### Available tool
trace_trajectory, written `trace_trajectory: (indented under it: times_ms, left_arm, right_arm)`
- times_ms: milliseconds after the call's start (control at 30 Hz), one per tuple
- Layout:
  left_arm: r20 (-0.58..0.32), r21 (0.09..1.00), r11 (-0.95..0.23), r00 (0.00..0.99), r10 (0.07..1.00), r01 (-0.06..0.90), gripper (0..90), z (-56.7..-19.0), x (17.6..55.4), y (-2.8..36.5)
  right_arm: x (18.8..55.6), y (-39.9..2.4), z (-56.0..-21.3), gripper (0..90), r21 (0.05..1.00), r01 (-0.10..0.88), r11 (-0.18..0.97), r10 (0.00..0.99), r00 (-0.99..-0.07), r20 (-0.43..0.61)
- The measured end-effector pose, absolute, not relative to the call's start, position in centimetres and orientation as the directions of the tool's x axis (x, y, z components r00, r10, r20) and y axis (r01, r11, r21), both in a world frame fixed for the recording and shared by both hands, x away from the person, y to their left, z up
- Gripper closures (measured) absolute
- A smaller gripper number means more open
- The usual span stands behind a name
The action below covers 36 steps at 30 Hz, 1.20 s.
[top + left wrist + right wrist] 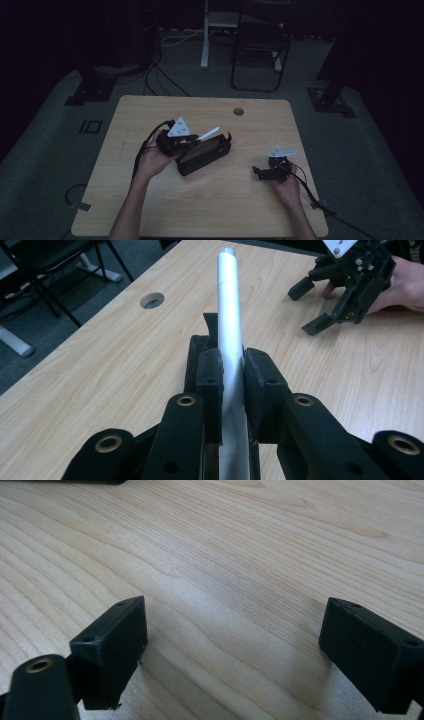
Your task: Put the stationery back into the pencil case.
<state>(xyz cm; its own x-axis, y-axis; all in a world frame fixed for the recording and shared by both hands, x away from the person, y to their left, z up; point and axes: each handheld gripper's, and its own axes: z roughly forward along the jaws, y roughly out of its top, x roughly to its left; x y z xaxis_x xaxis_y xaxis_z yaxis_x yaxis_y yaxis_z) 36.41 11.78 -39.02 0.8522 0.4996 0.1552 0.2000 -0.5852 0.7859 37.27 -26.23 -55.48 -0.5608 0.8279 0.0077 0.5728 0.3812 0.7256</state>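
My left claw [232, 375] is clenched on a slim white plastic tube [229, 315], pads pressing both sides of it. In the left claw view the tube runs straight toward 12 o'clock past the pads, its far end over the bare wood. In the high view my left claw [192, 140] sits near the table centre, the tube [209, 133] poking out toward 2 o'clock, tilted up, just above the long black rectangular pouch [204, 156]. The pouch lies open on the light wooden table [150, 200], long side running from 8 to 2 o'clock, right beside my left hand [152, 160]. Can't tell if the tube touches the pouch.

My right claw [235, 650] is released, jaws standing wide apart, nothing between them, just wood grain below. In the high view it [261, 172] rests at 4 o'clock from the pouch, well apart from it, jaws pointing toward 9 o'clock, right hand [289, 187] behind it. From the left claw view it [310, 307] shows at 2 o'clock, gaping.

Round cable hole [238, 111] in the table at 12 o'clock from the pouch, near the far edge. Black folding chair [260, 45] on the floor beyond the table.
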Motion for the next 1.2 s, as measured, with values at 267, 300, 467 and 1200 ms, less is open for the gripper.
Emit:
trace_trajectory:
  times_ms: [267,300,467,1200]
  left_arm:
    - [0.165,0.782,-0.592,0.852,0.497,0.193,78.7,-39.3,36.7,11.3]
    - [0.166,0.783,-0.593,0.853,0.494,0.191,78.7,-39.3,36.8,11.3]
    - [0.160,0.786,-0.589,0.859,0.487,0.188,78.7,-39.6,37.0,11.2]
    - [0.136,0.776,-0.593,0.862,0.489,0.214,78.7,-40.6,38.4,11.3]
  right_arm:
    - [37.3,-26.2,-55.5,12.0,0.726,0.573,0.381,0.828,-0.561,0.008]
    - [37.3,-26.2,-55.5,12.0,0.726,0.573,0.381,0.828,-0.561,0.008]
    - [37.3,-26.2,-55.5,12.0,0.726,0.572,0.381,0.828,-0.561,0.007]
    - [37.3,-26.2,-55.5,12.0,0.726,0.573,0.381,0.828,-0.561,0.008]
